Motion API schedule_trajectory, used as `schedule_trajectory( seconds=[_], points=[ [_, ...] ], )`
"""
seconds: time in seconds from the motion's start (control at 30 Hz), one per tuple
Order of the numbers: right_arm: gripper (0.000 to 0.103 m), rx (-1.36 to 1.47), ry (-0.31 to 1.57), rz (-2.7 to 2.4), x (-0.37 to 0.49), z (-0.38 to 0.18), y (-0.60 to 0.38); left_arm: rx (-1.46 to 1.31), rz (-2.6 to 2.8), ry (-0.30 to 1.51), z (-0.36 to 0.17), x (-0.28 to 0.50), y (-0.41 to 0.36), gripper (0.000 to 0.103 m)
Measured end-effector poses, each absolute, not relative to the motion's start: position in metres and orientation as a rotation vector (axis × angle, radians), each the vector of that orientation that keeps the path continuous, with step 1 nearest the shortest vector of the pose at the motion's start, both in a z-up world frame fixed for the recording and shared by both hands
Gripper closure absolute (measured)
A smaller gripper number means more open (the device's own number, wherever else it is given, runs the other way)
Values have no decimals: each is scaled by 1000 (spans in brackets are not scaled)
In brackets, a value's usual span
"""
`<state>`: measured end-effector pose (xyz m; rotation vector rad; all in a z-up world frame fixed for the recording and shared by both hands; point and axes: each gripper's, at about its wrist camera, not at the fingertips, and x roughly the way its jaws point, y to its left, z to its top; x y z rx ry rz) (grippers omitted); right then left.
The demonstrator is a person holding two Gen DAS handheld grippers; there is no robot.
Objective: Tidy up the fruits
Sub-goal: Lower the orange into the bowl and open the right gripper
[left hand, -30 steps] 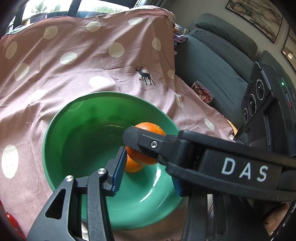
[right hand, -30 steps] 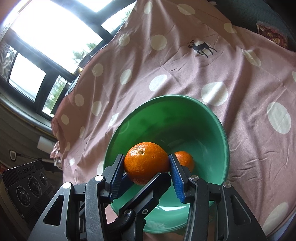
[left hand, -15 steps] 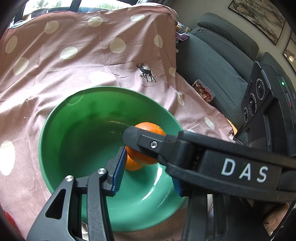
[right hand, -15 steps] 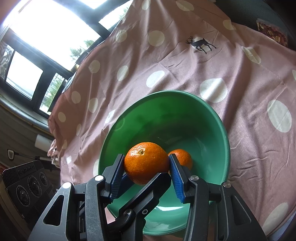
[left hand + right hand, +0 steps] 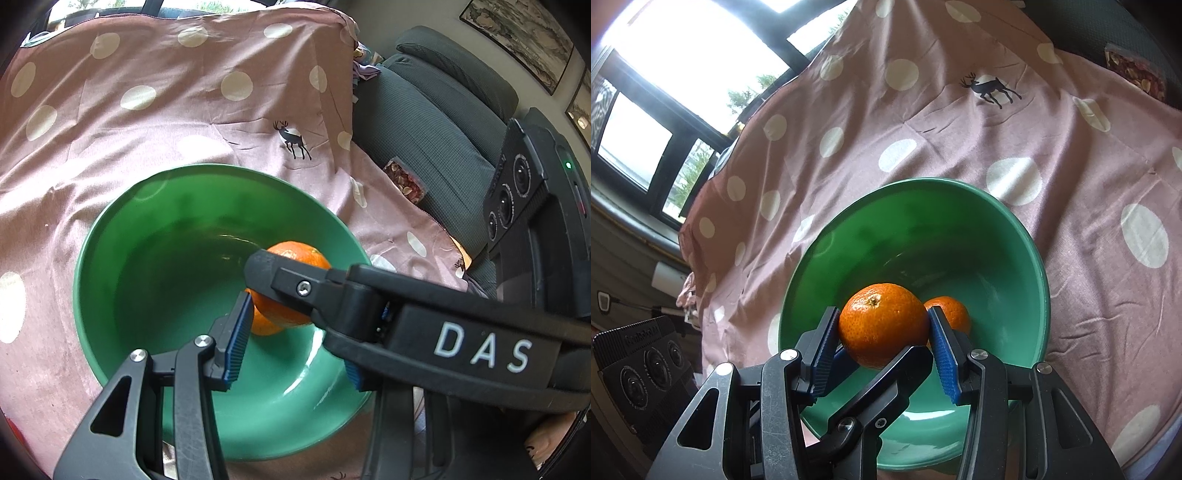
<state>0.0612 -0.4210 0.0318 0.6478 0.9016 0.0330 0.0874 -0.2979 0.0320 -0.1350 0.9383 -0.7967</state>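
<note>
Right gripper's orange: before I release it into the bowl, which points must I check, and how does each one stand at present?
1. Grip: right gripper is shut on the held orange, with both pads on its sides: ok.
2. Position: the held orange hangs over the green bowl, inside its rim: ok.
3. Landing place: the second orange lies in the bowl beside it, and the bowl floor next to that is bare: ok.
4. Drop path: a finger of the left gripper crosses just under the held orange: not ok.
5. Left gripper is open and holds nothing: ok.
6. Height above the bowl floor: cannot tell.
</note>
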Motion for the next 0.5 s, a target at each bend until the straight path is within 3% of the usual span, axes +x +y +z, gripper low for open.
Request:
schedule_trajectory(
  seconds=[0.5],
  points=[
    [54, 626, 914, 48, 65, 30, -412, -138, -780, 947, 30, 88, -290, 60]
  ],
)
